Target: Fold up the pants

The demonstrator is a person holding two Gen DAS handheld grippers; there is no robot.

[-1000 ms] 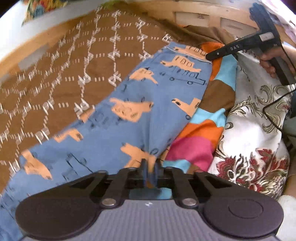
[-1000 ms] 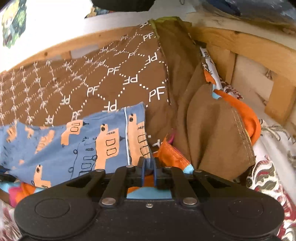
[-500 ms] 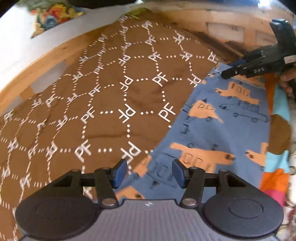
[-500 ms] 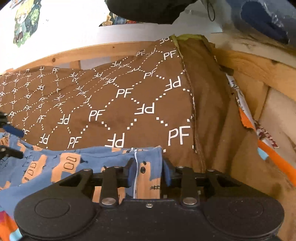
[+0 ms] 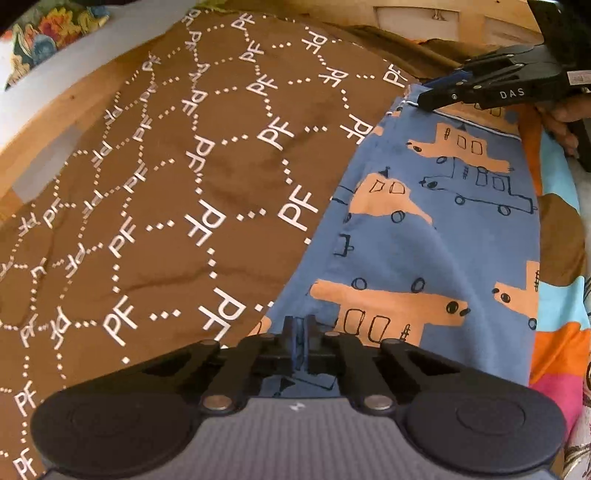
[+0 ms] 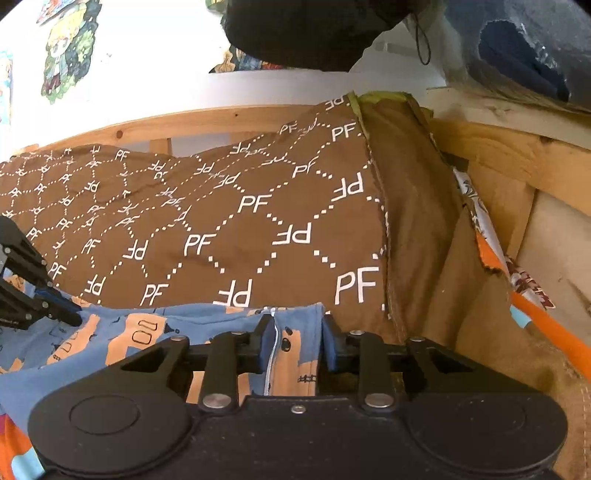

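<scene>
The blue pants (image 5: 424, 251) with orange truck prints lie flat on a brown "PF" patterned blanket (image 5: 177, 192). My left gripper (image 5: 299, 341) is shut on the pants' near left edge. My right gripper (image 6: 297, 345) is open, its jaws standing either side of the pants' (image 6: 147, 332) far corner by the white piping, resting on the cloth. In the left wrist view the right gripper (image 5: 443, 92) shows at the pants' far corner. In the right wrist view the left gripper (image 6: 55, 306) shows at the left edge.
A wooden bed frame (image 6: 509, 158) rims the blanket at the back and right. A colourful patchwork cloth (image 5: 557, 339) and a floral sheet lie to the right of the pants. A dark bag (image 6: 314, 33) hangs above the headboard.
Both grippers let go of the pants and shifted toward the blanket side. My left gripper has since shut again on the pants' edge. My right gripper stays open over the corner.
</scene>
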